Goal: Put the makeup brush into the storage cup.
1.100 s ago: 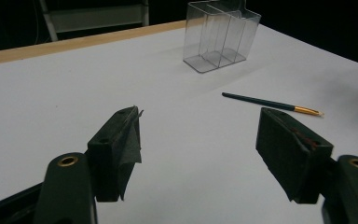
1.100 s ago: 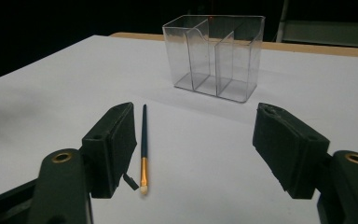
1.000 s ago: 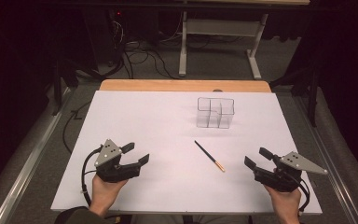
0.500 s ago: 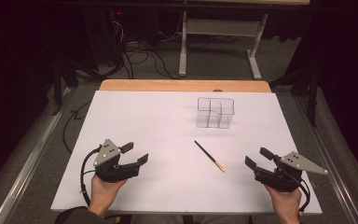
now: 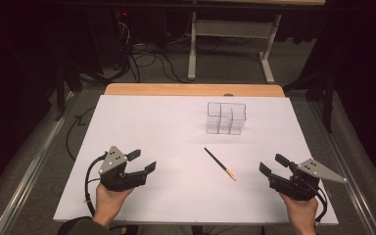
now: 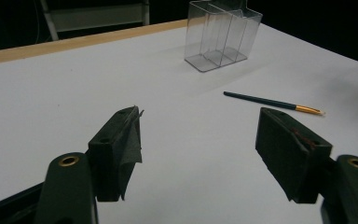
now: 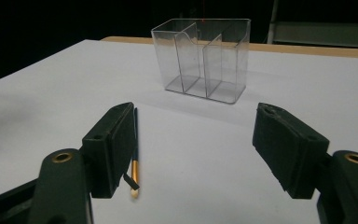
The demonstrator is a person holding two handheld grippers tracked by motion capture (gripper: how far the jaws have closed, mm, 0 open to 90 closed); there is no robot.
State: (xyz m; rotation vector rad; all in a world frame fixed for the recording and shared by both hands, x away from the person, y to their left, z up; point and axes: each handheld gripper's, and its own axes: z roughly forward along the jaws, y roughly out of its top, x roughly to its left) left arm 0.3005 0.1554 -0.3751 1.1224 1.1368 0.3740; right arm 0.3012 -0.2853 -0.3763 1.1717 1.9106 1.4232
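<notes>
I hold the left hand-held gripper [image 5: 144, 161] at seven o'clock and the right hand-held gripper [image 5: 272, 164] at five o'clock, jaws spread, both empty. The thin dark brush with a gold ferrule [image 5: 220, 163] lies at the white desk's [image 5: 142, 122] centre, the clear plastic divided organiser [image 5: 226, 118] at one o'clock.

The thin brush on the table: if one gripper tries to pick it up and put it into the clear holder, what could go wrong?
1. The brush lies flat on the white table and is very thin, so the open right gripper may slip off it.
2. The clear holder looks light and stands free; a nudge may tip it.
</notes>
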